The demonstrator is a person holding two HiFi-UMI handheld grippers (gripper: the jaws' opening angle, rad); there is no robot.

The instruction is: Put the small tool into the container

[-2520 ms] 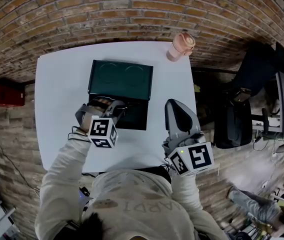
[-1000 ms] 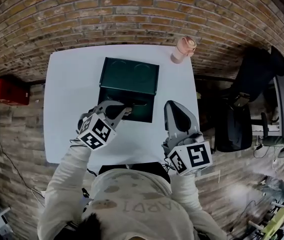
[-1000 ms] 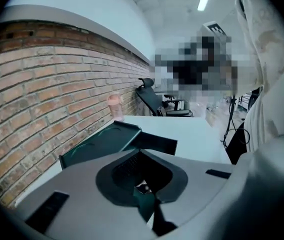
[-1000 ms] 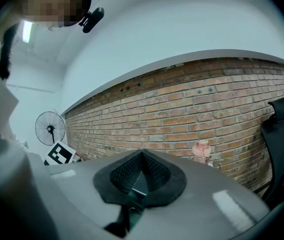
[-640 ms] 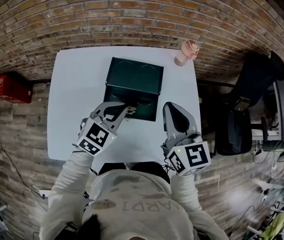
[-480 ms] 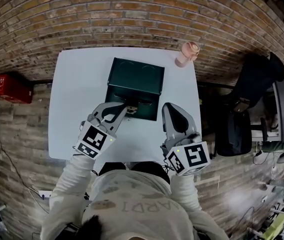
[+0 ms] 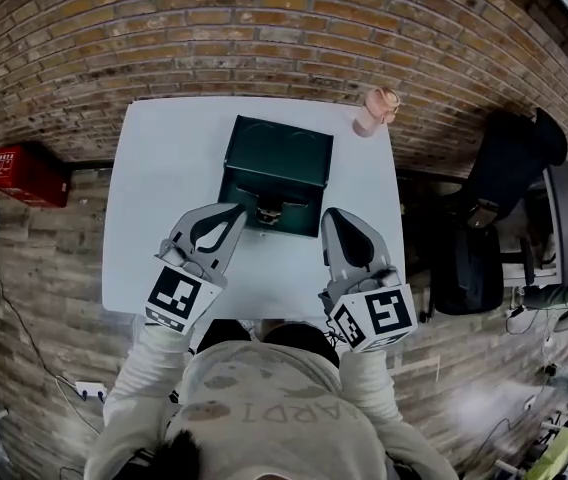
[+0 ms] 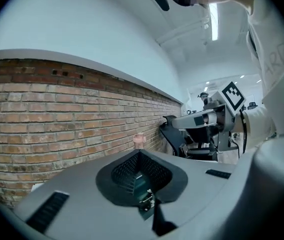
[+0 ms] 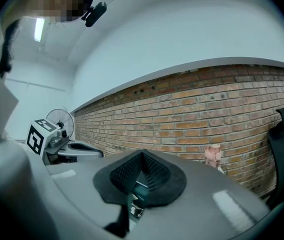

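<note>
The small tool (image 7: 269,212) is being seen lying inside the open dark green container (image 7: 299,200) on the white table (image 7: 154,158). The left gripper (image 7: 235,210) and right gripper (image 7: 332,214) are being held just before it, jaws pressed together, gripping nothing.

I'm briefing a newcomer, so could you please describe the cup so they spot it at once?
Find the white table against the brick wall. At its far right corner, beyond the dark green container, stands the cup: the only pink thing on the table.
</note>
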